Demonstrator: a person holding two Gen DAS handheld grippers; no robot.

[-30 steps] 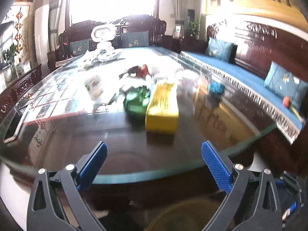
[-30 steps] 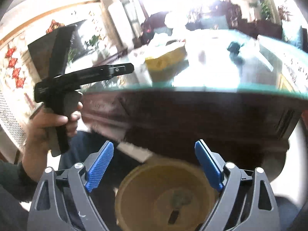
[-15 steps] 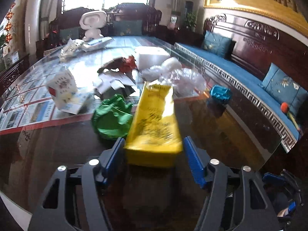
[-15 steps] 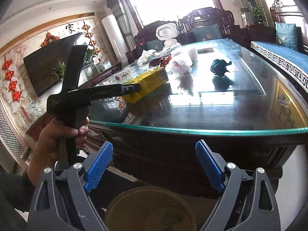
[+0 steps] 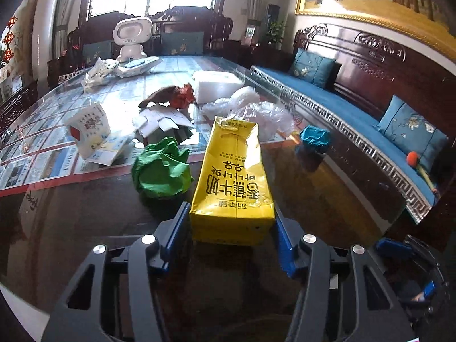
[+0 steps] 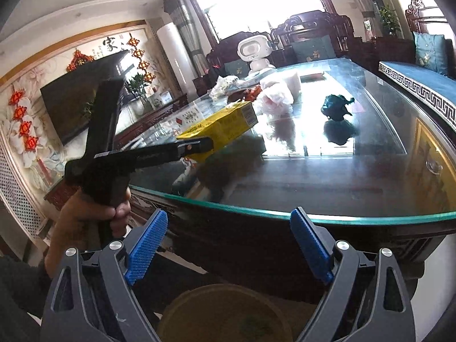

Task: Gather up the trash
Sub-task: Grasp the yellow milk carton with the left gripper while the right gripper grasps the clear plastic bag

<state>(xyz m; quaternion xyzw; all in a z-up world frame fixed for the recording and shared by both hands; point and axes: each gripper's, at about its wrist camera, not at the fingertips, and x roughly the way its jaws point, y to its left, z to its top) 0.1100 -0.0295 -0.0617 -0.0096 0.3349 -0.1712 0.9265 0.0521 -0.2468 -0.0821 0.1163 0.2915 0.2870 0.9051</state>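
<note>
A yellow carton (image 5: 232,176) lies on the glass table (image 5: 71,213), its near end between the blue pads of my left gripper (image 5: 230,233), which touch both of its sides. The carton also shows in the right wrist view (image 6: 219,126) with the left gripper (image 6: 196,146) at its near end. A crumpled green wad (image 5: 161,169) lies just left of the carton. A teal wad (image 5: 315,138) lies to its right. My right gripper (image 6: 228,245) is open and empty, below the table's edge, above a tan round bin (image 6: 225,316).
Farther back lie clear plastic wrap (image 5: 256,108), white papers (image 5: 162,121), a red and brown wad (image 5: 176,97), a small patterned carton (image 5: 89,124) and a white block (image 5: 218,85). A white toy robot (image 5: 131,38) stands at the far end. A blue-cushioned bench (image 5: 356,119) runs along the right.
My left gripper moved forward over the table and closed its pads onto the yellow carton's near end. My right gripper rose a little and stayed open over the bin.
</note>
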